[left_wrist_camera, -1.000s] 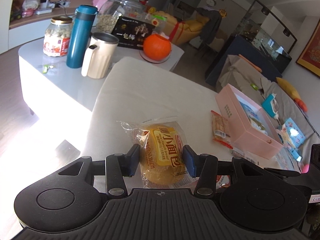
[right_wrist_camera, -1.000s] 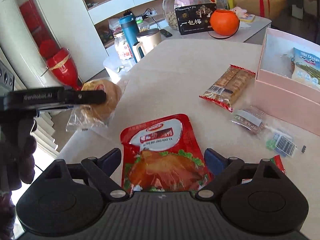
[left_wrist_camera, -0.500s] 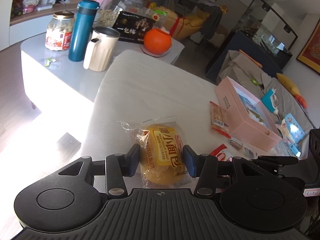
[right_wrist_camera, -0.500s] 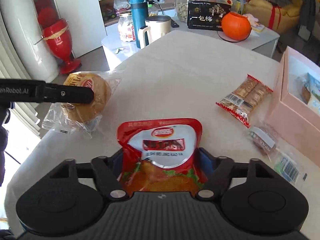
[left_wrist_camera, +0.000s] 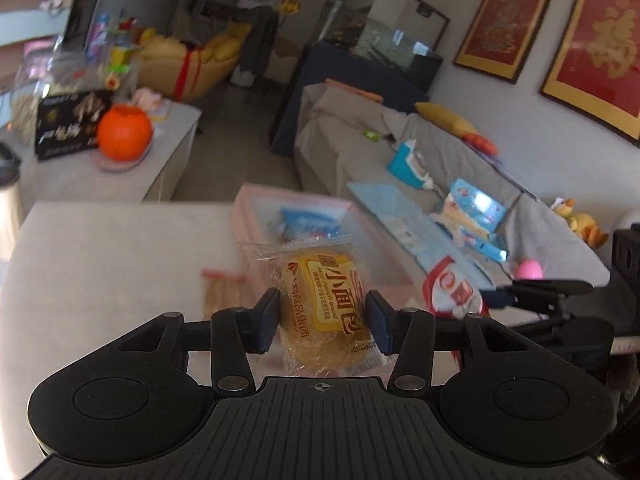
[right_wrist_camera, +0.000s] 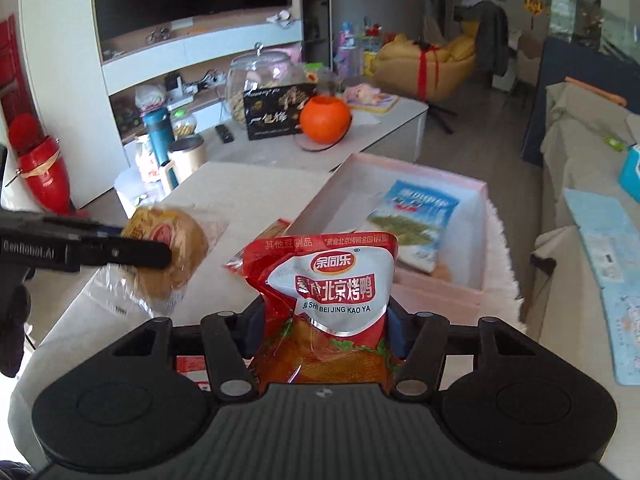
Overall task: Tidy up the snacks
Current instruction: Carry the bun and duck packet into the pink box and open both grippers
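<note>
My left gripper (left_wrist_camera: 322, 322) is shut on a wrapped bread bun (left_wrist_camera: 326, 304) and holds it in the air, facing the pink box (left_wrist_camera: 256, 200). In the right wrist view the bun (right_wrist_camera: 170, 256) hangs at the left in the left gripper (right_wrist_camera: 136, 251). My right gripper (right_wrist_camera: 326, 326) is shut on a red roast-duck snack pouch (right_wrist_camera: 328, 292), lifted above the table in front of the open pink box (right_wrist_camera: 440, 288). The box holds a blue-and-white snack packet (right_wrist_camera: 414, 220). The pouch also shows at the right of the left wrist view (left_wrist_camera: 454, 288).
A cracker pack (left_wrist_camera: 220, 292) lies on the white table (left_wrist_camera: 100, 264) beside the box. A side table (right_wrist_camera: 360, 136) behind carries an orange pumpkin (right_wrist_camera: 325, 119), a black box, a glass jar, a mug and a teal bottle. A grey sofa (left_wrist_camera: 440, 168) with clutter stands to the right.
My right gripper closed on the red pouch and lifted it off the table. Both grippers swung right toward the pink box, the left one carrying the bun.
</note>
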`<state>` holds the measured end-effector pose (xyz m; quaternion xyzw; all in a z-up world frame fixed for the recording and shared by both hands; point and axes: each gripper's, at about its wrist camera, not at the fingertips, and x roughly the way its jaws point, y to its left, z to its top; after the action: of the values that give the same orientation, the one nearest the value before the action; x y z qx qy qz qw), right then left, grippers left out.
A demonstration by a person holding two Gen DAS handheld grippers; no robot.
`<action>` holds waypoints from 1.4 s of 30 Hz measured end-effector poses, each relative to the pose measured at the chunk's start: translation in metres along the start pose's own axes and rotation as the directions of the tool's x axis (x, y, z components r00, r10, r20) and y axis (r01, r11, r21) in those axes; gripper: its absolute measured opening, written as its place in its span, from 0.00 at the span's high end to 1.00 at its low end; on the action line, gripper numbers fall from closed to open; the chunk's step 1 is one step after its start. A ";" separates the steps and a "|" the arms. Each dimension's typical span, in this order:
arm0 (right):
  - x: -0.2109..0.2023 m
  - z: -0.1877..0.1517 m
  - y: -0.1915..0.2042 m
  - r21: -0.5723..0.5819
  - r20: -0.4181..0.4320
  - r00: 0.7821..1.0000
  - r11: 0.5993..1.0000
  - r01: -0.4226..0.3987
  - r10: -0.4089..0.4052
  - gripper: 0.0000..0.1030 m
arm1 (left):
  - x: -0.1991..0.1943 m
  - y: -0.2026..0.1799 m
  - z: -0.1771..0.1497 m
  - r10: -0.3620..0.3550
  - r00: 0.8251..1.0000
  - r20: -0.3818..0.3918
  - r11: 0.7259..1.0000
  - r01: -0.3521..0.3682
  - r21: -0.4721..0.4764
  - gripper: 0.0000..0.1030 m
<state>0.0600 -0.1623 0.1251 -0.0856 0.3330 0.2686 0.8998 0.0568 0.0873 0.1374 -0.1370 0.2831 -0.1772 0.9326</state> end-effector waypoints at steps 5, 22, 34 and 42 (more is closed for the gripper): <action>-0.025 0.008 -0.026 0.005 0.078 0.994 0.997 0.071 -0.071 0.43 | 0.056 -0.029 0.074 -0.069 0.993 0.096 0.997 0.065 0.043 0.49; -0.033 0.038 -0.064 0.103 0.152 0.982 0.990 0.099 -0.114 0.43 | 0.051 0.044 0.040 0.090 0.987 0.131 0.989 -0.073 -0.128 0.50; 0.075 0.140 -0.080 0.232 0.051 0.995 0.970 0.074 -0.088 0.14 | 0.024 0.092 0.001 0.226 0.974 -0.024 0.958 -0.227 -0.176 0.50; 0.056 0.041 -0.078 0.222 0.011 0.997 0.972 0.073 -0.077 0.14 | 0.053 0.079 -0.029 0.179 0.979 -0.101 0.979 -0.188 -0.079 0.50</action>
<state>0.1605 -0.1907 0.1189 0.0054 0.3486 0.1966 0.9164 0.1013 0.1320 0.0601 -0.1431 0.3453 -0.0837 0.9237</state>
